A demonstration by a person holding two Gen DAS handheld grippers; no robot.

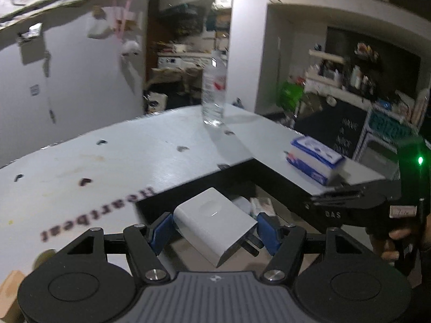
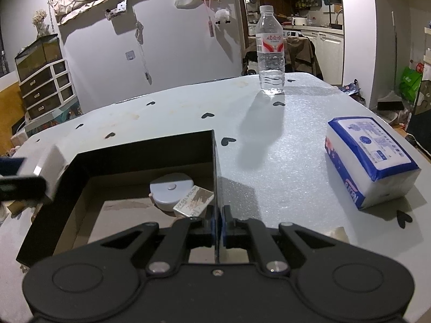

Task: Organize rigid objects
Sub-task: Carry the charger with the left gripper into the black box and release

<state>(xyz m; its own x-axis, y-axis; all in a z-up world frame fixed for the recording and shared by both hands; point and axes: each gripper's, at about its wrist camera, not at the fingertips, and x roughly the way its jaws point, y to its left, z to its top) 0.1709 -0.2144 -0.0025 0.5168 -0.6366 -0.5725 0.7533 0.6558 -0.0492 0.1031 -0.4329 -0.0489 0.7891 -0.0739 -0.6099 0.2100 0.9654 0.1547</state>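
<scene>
**Over the box: charger in the left claw, box wall pinched in the right**

Up at the left wrist, the left claw (image 1: 215,231) has its blue pads closed onto the flanks of a white charger (image 1: 212,223), prongs pointing down toward the camera. It hangs above the open black box (image 1: 194,191), well clear of the floor inside. That charger looks a hard, smooth plastic block, light, and likely slippery on its glossy faces; the flat sides it is held by seem the safest place, away from the prongs. The picture is blurred.

Across at the right wrist, the right claw (image 2: 216,228) is nearly shut, pinching the thin right-hand wall of the box, which stands on the surface (image 2: 269,148). Inside lie a round white disc (image 2: 171,188) and a small carton (image 2: 194,202) leaning against it. Out on the surface stand a water bottle (image 2: 270,53) and a tissue pack (image 2: 369,158), well apart.
</scene>
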